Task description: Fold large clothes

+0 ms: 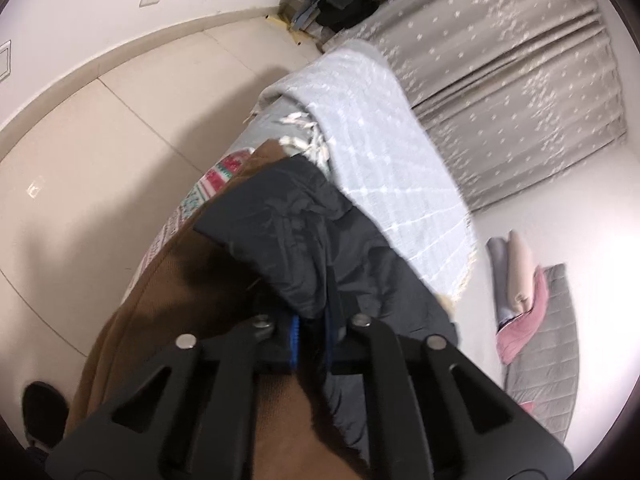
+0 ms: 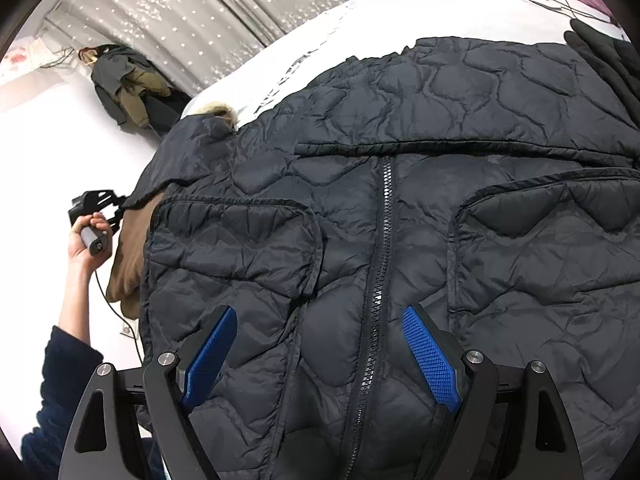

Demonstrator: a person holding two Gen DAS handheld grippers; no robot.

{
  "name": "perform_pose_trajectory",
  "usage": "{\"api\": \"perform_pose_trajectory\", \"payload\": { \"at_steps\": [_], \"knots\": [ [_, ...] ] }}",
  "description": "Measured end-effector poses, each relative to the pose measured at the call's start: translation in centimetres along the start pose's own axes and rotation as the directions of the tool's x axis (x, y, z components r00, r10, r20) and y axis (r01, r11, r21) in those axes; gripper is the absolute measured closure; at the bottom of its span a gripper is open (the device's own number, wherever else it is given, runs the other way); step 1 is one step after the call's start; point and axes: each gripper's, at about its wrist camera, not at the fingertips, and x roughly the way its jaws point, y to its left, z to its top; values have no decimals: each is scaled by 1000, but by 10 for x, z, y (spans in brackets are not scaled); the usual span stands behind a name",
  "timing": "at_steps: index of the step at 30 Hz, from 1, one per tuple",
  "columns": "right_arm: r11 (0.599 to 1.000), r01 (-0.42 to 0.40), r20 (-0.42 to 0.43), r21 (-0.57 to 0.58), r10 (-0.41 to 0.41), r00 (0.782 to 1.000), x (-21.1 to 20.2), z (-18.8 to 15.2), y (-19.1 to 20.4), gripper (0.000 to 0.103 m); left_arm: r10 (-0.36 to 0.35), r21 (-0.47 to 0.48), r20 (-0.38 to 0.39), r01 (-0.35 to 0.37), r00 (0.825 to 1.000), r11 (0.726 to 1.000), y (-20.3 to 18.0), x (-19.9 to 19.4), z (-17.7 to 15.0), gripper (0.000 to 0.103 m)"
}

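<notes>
Mostly quilted black jacket (image 2: 400, 200) w/ zip (brown lining (image 1: 168, 300)), puffy.

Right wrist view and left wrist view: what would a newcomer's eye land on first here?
The dark quilted jacket fills the right wrist view, spread zipper-up on the white bed, with the open right gripper over its hem. At its left edge, the left gripper, in a bare hand, is shut on the jacket's edge. A grey starred curtain hangs behind.

The quilted jacket (image 2: 400, 220) runs off the frame's lower edge, and its fabric hides the left claw's (image 1: 310, 340) pads
</notes>
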Motion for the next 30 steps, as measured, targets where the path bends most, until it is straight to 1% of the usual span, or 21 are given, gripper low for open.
{"api": "perform_pose_trajectory", "payload": {
  "at_steps": [2,7,10,12,15,16,19,21,23,24,26,27,29,30],
  "knots": [
    [1000,-2,5,14,2,1000,-1,1,-3,17,-7,40,40,5,999,999,-10,-15,-1,98],
    [999,-11,26,37,10,1000,-7,4,-8,17,-66,107,123,53,990,993,-34,-48,-4,98],
    [999,-22,42,48,20,999,-12,7,-10,17,-80,190,171,47,982,981,-59,-68,-10,98],
    [998,-28,53,62,24,998,-16,9,-14,17,-104,236,194,56,976,970,-75,-79,-15,98],
    [995,-37,75,94,30,997,-23,12,-21,17,-161,309,203,92,966,947,-107,-97,-30,98],
    [994,-39,82,103,31,996,-25,13,-23,17,-180,343,205,101,962,934,-121,-103,-36,98],
    [989,-48,118,142,31,993,-36,19,-35,17,-227,457,218,106,949,883,-161,-119,-62,98],
    [982,-65,142,178,40,989,-45,23,-45,17,-259,540,214,107,942,835,-190,-126,-87,99],
    [973,-85,171,216,48,984,-54,26,-56,17,-298,623,190,119,935,773,-221,-130,-120,99],
    [969,-90,180,229,49,982,-57,28,-61,17,-308,649,180,122,934,751,-230,-131,-131,99],
    [961,-99,202,260,47,978,-65,30,-71,17,-333,725,141,132,932,676,-252,-132,-167,99],
    [955,-104,212,277,44,976,-68,32,-77,17,-345,765,122,133,931,630,-262,-131,-187,99],
    [945,-113,228,308,42,973,-74,33,-87,17,-360,845,80,129,930,519,-278,-124,-237,99],
    [938,-119,235,325,42,971,-77,33,-92,17,-360,864,61,132,931,486,-284,-120,-253,99]
  ]
}}
